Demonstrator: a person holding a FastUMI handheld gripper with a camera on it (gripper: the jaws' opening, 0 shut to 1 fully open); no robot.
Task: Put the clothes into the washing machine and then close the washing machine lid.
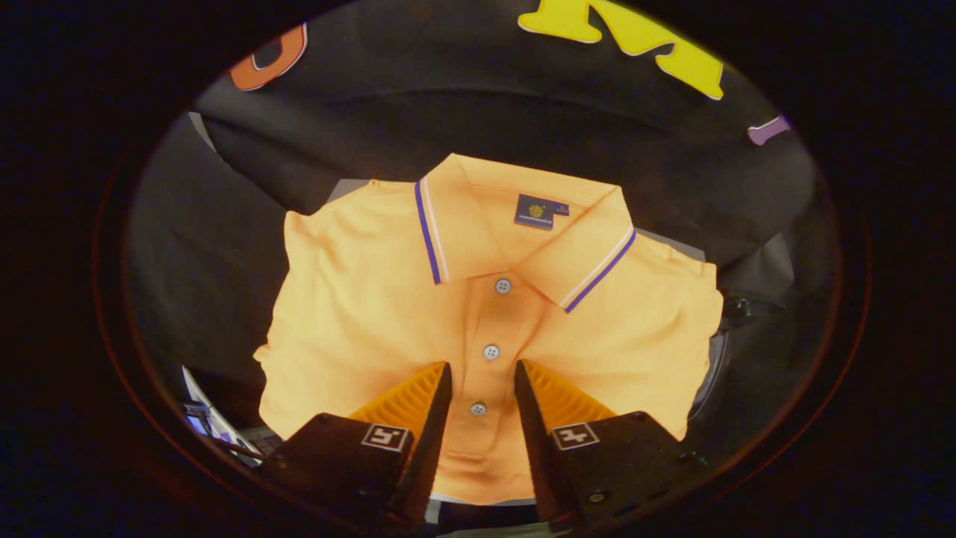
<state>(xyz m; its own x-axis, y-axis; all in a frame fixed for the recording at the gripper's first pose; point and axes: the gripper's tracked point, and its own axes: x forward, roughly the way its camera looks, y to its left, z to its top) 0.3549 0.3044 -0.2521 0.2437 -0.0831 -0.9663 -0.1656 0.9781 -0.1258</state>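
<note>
Now we are hovering over the folded polo shirt (485, 314), fingers apart, nothing gripped yet.

We are holding the gripper (482, 373) with its two fingers spread either side of the shirt's button placket, the lowest button sitting between them; whether the tips are touching the cloth we cannot tell. We are judging the risk to be a shallow pinch: if we are closing on the top layer alone, the fold may be opening as we lift, and a trailing sleeve could be catching on the drum's edge or under the lid. A dark curved rim (715, 366) is peeking out just beside the shirt's edge, possibly the washing machine, but we are not seeing inside any container, so its contents are unknown.
</note>
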